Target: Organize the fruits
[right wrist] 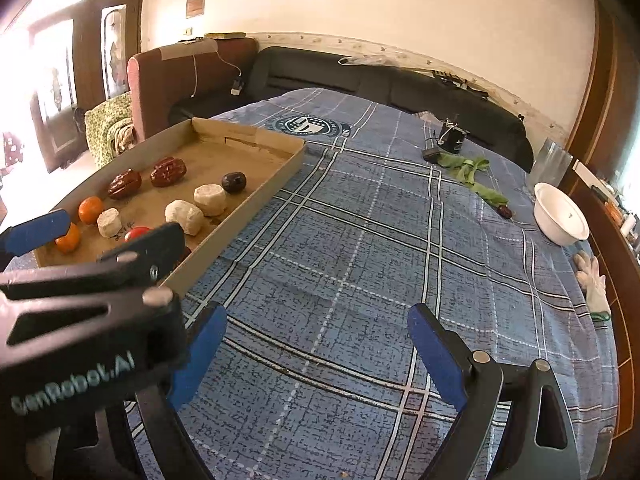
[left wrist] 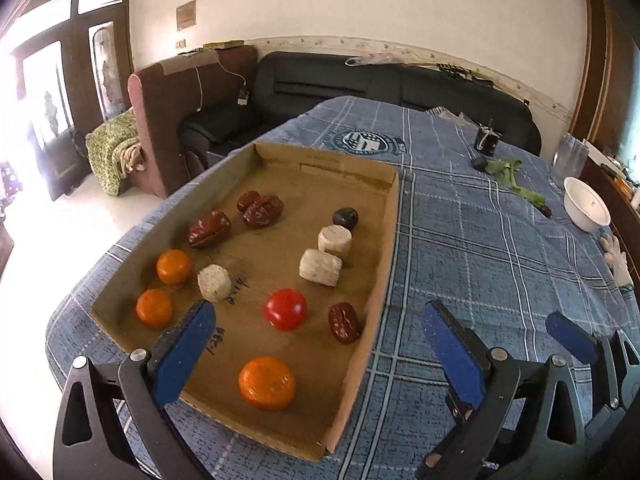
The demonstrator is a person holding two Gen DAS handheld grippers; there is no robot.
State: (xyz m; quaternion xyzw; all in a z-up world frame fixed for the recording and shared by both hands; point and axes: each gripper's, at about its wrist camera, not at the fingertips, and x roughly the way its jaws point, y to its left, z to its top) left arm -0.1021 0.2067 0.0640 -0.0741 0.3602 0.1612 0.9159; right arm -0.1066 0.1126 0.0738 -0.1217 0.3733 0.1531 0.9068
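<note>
A shallow cardboard tray [left wrist: 386,256] [right wrist: 256,196] lies on the blue plaid cloth and holds the fruits. In it are oranges [left wrist: 267,383] [left wrist: 173,266] [left wrist: 154,308], a red tomato [left wrist: 286,309], red dates [left wrist: 209,229] [left wrist: 262,210] [left wrist: 344,322], pale round pieces [left wrist: 320,267] [left wrist: 334,239] [left wrist: 214,282] and a dark plum [left wrist: 345,217]. My left gripper [left wrist: 320,344] is open and empty, hovering over the tray's near end above the big orange. My right gripper [right wrist: 316,348] is open and empty over bare cloth, right of the tray.
A white bowl [right wrist: 560,216] sits at the table's right edge, with a white glove [right wrist: 594,284] near it. Green leaves [right wrist: 472,172], a small dark fruit [right wrist: 505,211] and a black device [right wrist: 450,140] lie at the back right. Sofas stand behind the table.
</note>
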